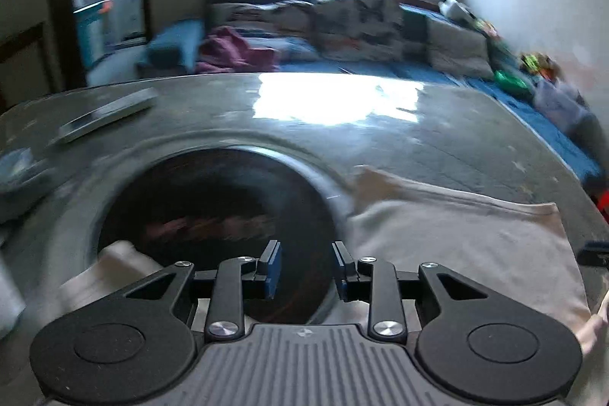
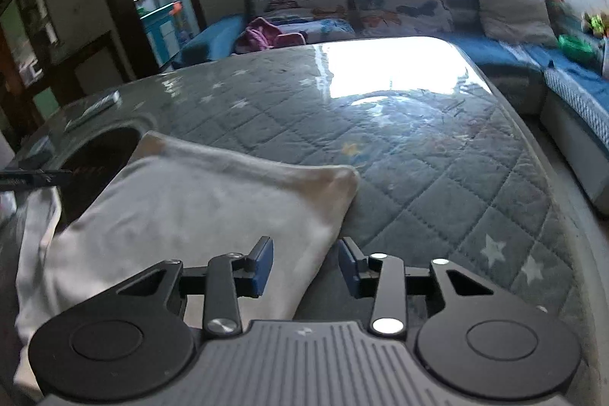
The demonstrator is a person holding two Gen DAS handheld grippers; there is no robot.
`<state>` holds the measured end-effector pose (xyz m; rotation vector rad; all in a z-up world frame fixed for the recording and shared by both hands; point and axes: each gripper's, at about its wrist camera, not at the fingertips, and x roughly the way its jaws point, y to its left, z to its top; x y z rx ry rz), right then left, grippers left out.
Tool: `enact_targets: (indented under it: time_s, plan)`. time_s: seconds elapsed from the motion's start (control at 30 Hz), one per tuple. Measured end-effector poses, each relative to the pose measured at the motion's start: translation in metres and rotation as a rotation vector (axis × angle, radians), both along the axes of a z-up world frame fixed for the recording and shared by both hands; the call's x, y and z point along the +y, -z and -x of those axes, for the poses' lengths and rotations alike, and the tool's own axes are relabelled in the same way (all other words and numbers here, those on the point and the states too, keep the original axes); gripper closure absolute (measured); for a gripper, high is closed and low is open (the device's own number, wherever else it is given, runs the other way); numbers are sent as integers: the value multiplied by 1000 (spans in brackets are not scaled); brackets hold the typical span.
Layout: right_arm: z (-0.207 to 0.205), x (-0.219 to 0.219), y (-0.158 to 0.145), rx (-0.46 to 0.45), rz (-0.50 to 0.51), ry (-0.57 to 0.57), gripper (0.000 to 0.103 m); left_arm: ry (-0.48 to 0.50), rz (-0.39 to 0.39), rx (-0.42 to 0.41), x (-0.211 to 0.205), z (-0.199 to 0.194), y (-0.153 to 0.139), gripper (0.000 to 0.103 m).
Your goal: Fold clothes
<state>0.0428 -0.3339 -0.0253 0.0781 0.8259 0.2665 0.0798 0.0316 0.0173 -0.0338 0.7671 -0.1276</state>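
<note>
Cloth (image 2: 198,212), pale and off-white, lies flat on the near part of the surface (image 2: 437,147), which wears a grey quilted cover with stars under a shiny clear sheet. It reads as a rectangle with at least one layer doubled: a second edge shows along its far side, and a loose strip hangs off at near left. Its long axis appears to run near to far, slanting left; the far right corner (image 2: 348,174) is slightly lifted.

From the right gripper (image 2: 304,265) the cloth lies straight ahead and to the left, its near right edge passing between the parted jaws, which hold nothing. From the left gripper (image 1: 306,267) the same cloth (image 1: 468,246) spreads to the right, with another fold of it (image 1: 114,261) at near left; those jaws are also parted and empty, aimed at a round dark opening (image 1: 217,227) in the surface. The right gripper seems nearer to the cloth's free edge.

Whether this is a partly folded garment awaiting another fold, or one already folded and just let go, the scene does not settle.

Inside the opening only a dark recess with a blurred reddish streak shows; its contents cannot be told. A flat grey object (image 1: 106,117) rests far left. A sofa (image 2: 495,52) with cushions stands beyond.
</note>
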Motion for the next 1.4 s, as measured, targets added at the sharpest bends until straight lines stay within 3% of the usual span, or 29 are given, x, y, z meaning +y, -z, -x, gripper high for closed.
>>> enact_targets:
  time_s: [0.2, 0.27, 0.33, 0.4, 0.57, 0.93, 1.13, 1.3, 1.4]
  plan:
    - [-32, 0, 14, 26, 8, 11, 72, 80, -80, 9, -45, -46, 15, 71]
    - [-41, 1, 18, 32, 13, 11, 78, 88, -101, 15, -51, -56, 20, 73]
    - [-46, 1, 19, 27, 16, 13, 94, 104, -111, 22, -57, -64, 25, 73]
    - [-51, 3, 19, 20, 36, 11, 98, 123, -128, 14, -62, -70, 28, 82]
    - [-71, 9, 14, -15, 133, -11, 99, 145, -167, -14, -74, -90, 28, 94]
    - [-144, 15, 18, -34, 294, -24, 98, 125, -215, -51, -89, -151, 34, 91]
    - [-129, 16, 2, -71, 277, -47, 93, 146, -109, -51, -76, -124, 12, 91]
    - [-76, 33, -10, -75, 228, -166, 90, 260, -51, -38, -80, -58, 9, 91]
    - [-38, 48, -9, -63, 220, -255, 84, 334, -34, -20, -88, -17, 16, 91]
